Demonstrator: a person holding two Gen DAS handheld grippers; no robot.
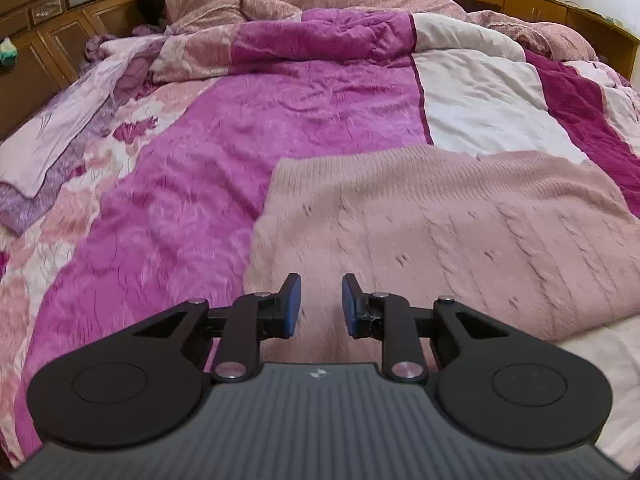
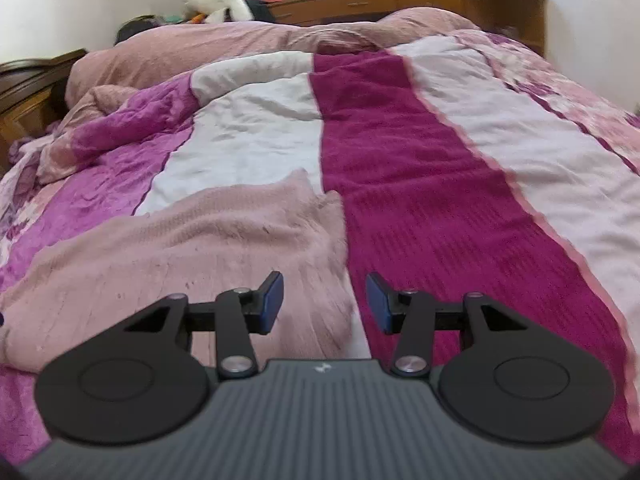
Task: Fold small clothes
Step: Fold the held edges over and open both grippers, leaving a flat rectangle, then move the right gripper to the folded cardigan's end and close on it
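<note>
A dusty pink knitted garment [image 1: 440, 236] lies spread flat on the bed, filling the right half of the left wrist view. My left gripper [image 1: 321, 304] hovers over its near left part, jaws a little apart with nothing between the blue pads. In the right wrist view the same pink knit [image 2: 192, 248] lies to the left. My right gripper [image 2: 325, 302] hangs above its right edge, where the knit meets a dark magenta stripe; it is open and holds nothing.
The bed is covered by a quilt [image 1: 200, 152] in magenta, pink and white stripes [image 2: 420, 168]. A rumpled pink duvet [image 2: 240, 48] is heaped at the far end. Wooden cabinets [image 1: 52, 20] stand on the left, a wooden shelf [image 2: 400, 0] under a window behind.
</note>
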